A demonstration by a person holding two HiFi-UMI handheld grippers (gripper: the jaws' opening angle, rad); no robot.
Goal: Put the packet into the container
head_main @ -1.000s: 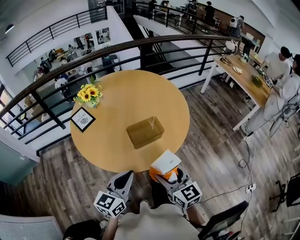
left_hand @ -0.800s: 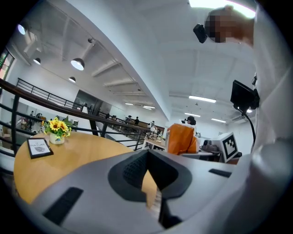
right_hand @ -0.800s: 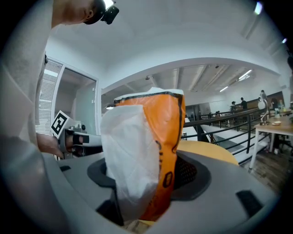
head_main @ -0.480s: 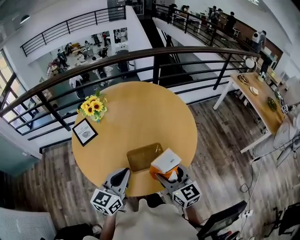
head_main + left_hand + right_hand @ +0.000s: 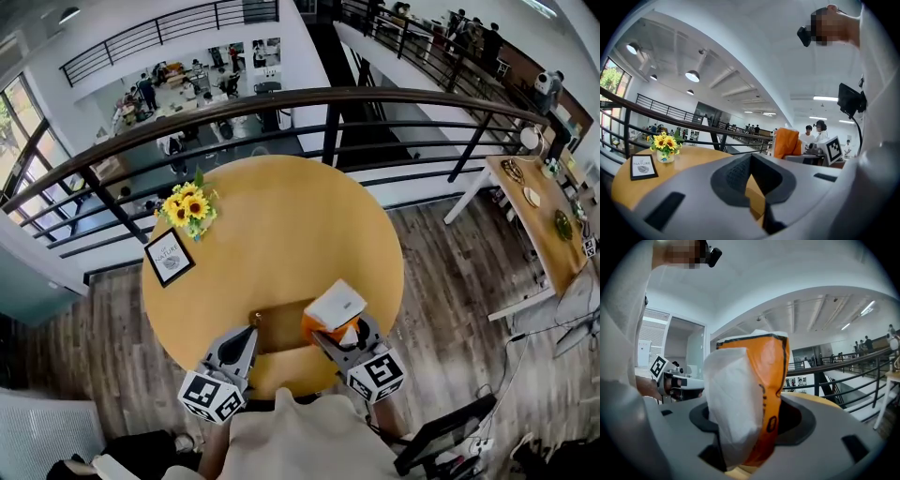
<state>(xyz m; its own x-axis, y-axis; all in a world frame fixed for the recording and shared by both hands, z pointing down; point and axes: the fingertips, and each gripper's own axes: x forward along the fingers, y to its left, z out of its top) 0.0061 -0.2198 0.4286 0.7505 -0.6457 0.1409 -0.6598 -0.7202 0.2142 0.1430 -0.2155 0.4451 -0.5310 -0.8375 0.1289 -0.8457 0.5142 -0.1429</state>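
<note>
Round wooden table (image 5: 281,216) holds the amber container (image 5: 279,330), empty where it shows; my right gripper (image 5: 343,330) clenches the orange-and-white packet (image 5: 336,307) by its right end, my left gripper (image 5: 249,334) sits closed on nothing by its left end, so I judge the carry nearly done: next centre, lower, release.

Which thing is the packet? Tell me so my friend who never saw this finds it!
Find the big round wooden table beside the black railing. At its near edge, the right gripper holds the packet, by the flat brown container. It is the only orange-and-white thing, and the only one lifted off the table.
</note>
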